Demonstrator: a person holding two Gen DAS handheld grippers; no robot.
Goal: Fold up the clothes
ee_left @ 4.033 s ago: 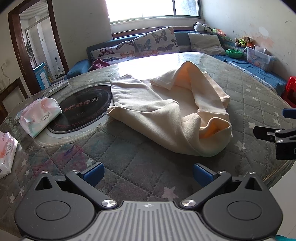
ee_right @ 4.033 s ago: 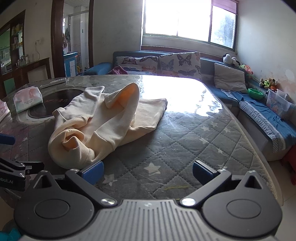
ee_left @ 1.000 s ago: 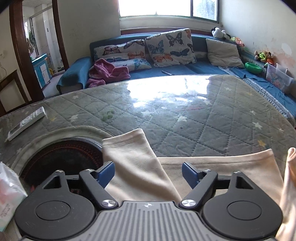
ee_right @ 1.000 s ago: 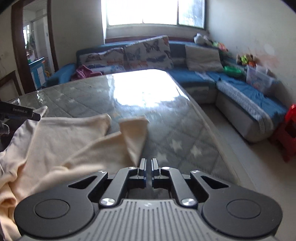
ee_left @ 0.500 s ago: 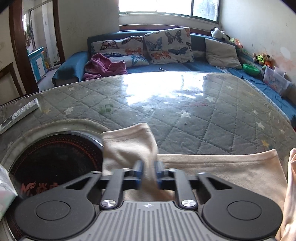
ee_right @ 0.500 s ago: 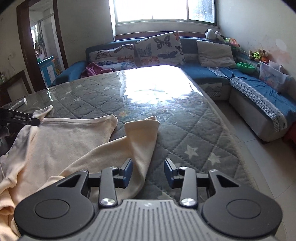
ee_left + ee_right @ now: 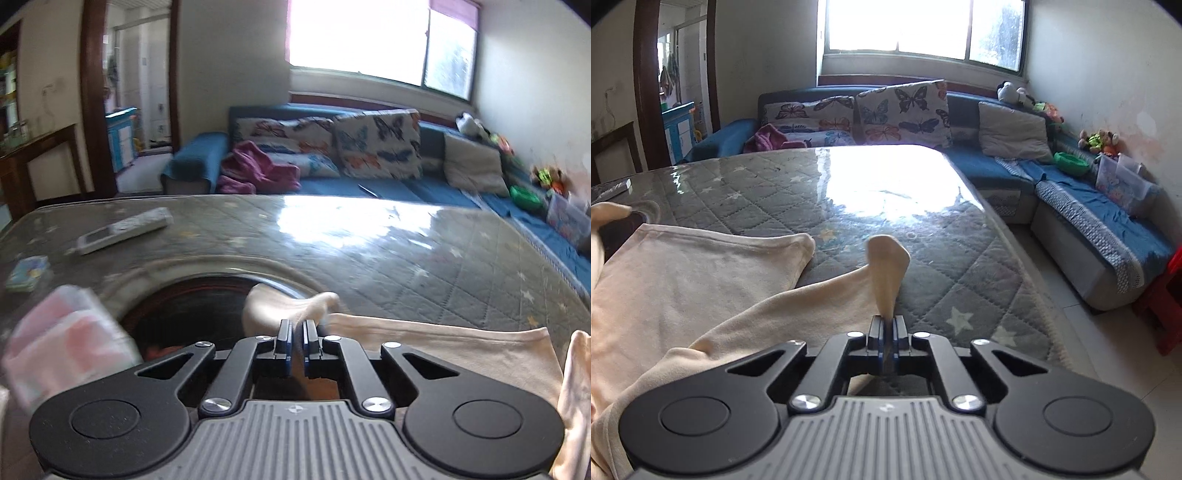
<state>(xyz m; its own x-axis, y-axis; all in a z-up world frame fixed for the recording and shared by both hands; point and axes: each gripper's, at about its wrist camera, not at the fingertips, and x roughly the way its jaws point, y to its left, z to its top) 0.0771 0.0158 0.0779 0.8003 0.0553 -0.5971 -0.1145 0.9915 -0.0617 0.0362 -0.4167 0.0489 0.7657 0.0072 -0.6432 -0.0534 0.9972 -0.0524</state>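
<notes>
Left of the left gripper (image 7: 295, 341), a soft pink-and-white tissue pack (image 7: 62, 343) lies blurred beside a dark round glass plate (image 7: 192, 310) set into the table (image 7: 406, 258). Beyond it, a slim remote (image 7: 123, 230) and a small card packet (image 7: 29, 271) rest well clear of the work area.

The left gripper's jaws are drawn nearly together, with only a narrow gap, and pinch a cuff of the cream garment (image 7: 443, 350). The cuff bulges up just ahead of the fingertips, over the plate's rim. Judged purpose: lifting one sleeve end so that it can be carried across the body of the garment.

To the right of this gripper, the garment's hem runs flat across the quilted, star-printed table cover, which lies under a glossy clear sheet.

The right gripper (image 7: 885, 341) is fully closed on a second cuff of the garment (image 7: 701, 288). The cuff stands up as a rounded tab directly ahead of the fingertips. The fabric is a soft, thick knit; it drapes in loose folds to this gripper's left and sags between both grips.

Holding both ends raised likely keeps the cloth taut for an even fold.
</notes>
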